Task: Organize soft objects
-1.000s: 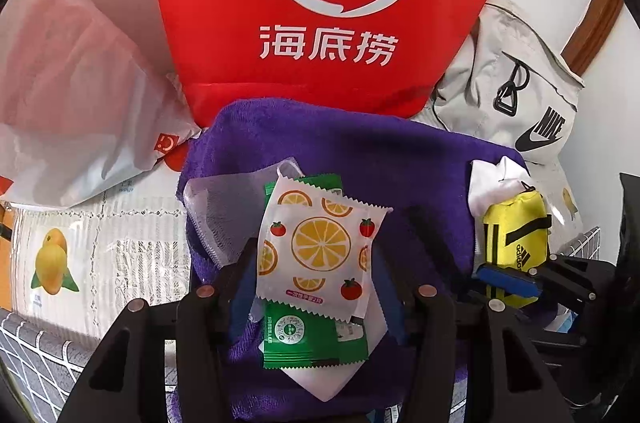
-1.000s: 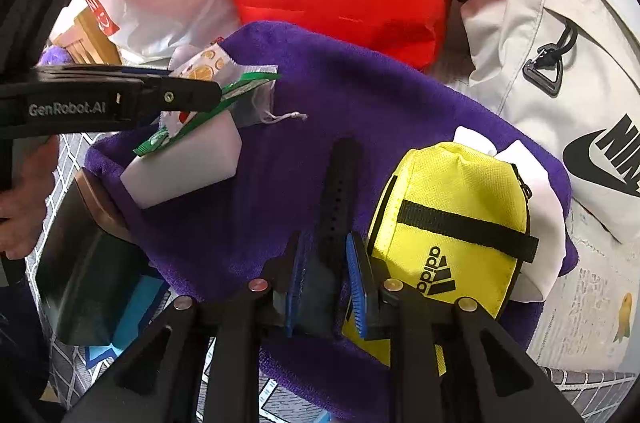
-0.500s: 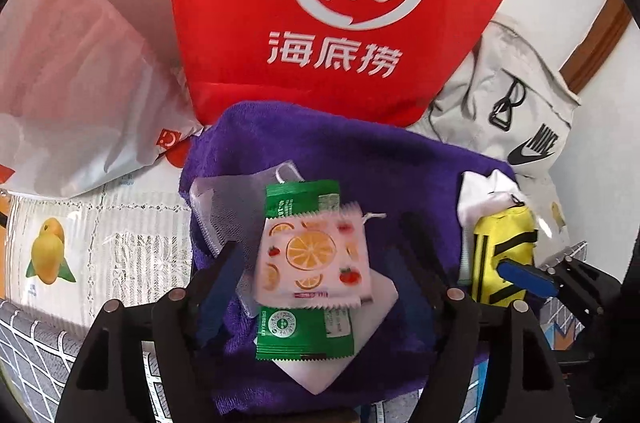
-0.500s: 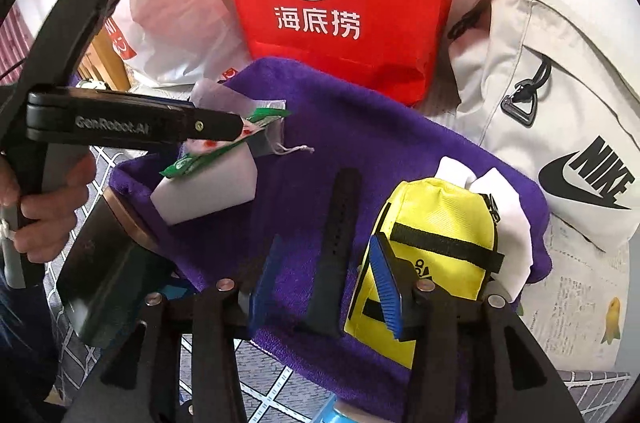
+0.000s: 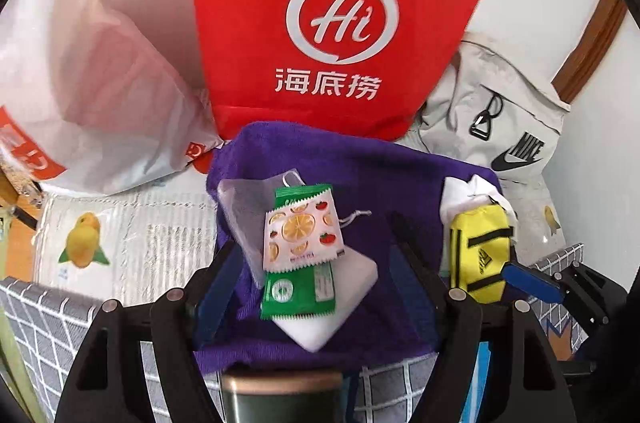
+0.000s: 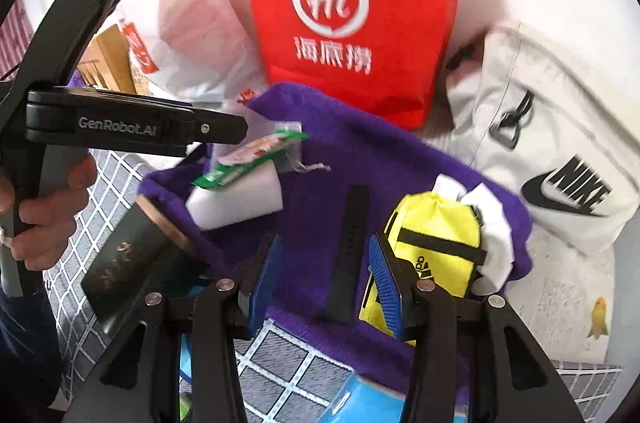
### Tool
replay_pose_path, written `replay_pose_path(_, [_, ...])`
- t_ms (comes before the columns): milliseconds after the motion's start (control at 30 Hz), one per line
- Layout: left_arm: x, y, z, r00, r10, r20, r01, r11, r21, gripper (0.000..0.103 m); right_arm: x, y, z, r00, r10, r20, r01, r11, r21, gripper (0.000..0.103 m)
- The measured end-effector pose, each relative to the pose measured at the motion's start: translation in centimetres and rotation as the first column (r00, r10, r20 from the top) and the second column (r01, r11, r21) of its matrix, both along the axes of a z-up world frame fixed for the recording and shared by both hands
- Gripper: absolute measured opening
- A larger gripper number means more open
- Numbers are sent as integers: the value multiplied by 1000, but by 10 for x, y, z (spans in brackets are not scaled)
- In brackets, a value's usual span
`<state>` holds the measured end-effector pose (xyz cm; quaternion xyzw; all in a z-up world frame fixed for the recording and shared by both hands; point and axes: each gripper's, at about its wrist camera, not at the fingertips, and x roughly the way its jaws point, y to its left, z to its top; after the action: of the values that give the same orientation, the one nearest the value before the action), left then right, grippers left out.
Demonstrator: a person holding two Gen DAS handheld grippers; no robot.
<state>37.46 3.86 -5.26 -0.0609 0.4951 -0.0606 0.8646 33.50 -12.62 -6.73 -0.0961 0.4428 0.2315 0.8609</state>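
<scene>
A purple towel (image 5: 360, 175) carries a stack of an orange-print packet (image 5: 302, 235) on a green packet (image 5: 296, 291) on a white sponge (image 5: 340, 307), beside a clear pouch (image 5: 240, 207). My left gripper (image 5: 314, 247) hangs open above this stack, touching nothing. On the same towel (image 6: 400, 159) a black strap (image 6: 348, 255) lies flat, with a yellow Adidas pouch (image 6: 436, 247) on a white cloth (image 6: 492, 223) to its right. My right gripper (image 6: 326, 247) stands open over the strap, blue pads on either side and clear of it.
A red paper bag (image 5: 336, 23) stands behind the towel, with a white plastic bag (image 5: 100, 83) to its left and a grey Nike bag (image 6: 560, 151) to its right. A dark green box (image 6: 132, 255) sits at the towel's near edge on a checked cloth (image 5: 40, 323).
Both grippers have opened and drawn up and back. The left one let go of the packets, which now rest on the sponge. The right one released the black strap.
</scene>
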Motion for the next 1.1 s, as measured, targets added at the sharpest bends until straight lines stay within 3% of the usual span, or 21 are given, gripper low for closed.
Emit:
replay_pose_path(400, [-112, -21, 7, 996, -85, 0, 85, 996, 35, 74, -89, -29, 11, 999, -45, -5, 45, 999, 16, 46])
replay_pose_path(700, [-198, -61, -7, 986, -167, 20, 164, 982, 88, 73, -174, -67, 2, 984, -175, -29, 177, 980, 90, 46])
replay_pose_path(933, [-229, -90, -37, 972, -235, -7, 235, 969, 75, 59, -215, -94, -5, 957, -289, 19, 286, 953, 97, 46])
replay_pose_path(1000, [-230, -95, -47, 972, -235, -15, 236, 969, 77, 49, -223, -104, -9, 950, -312, 10, 310, 945, 101, 46])
replay_pose_path(1100, [-227, -101, -62, 970, -238, -40, 240, 967, 80, 49, -232, -113, -15, 943, -332, -4, 330, 939, 94, 46])
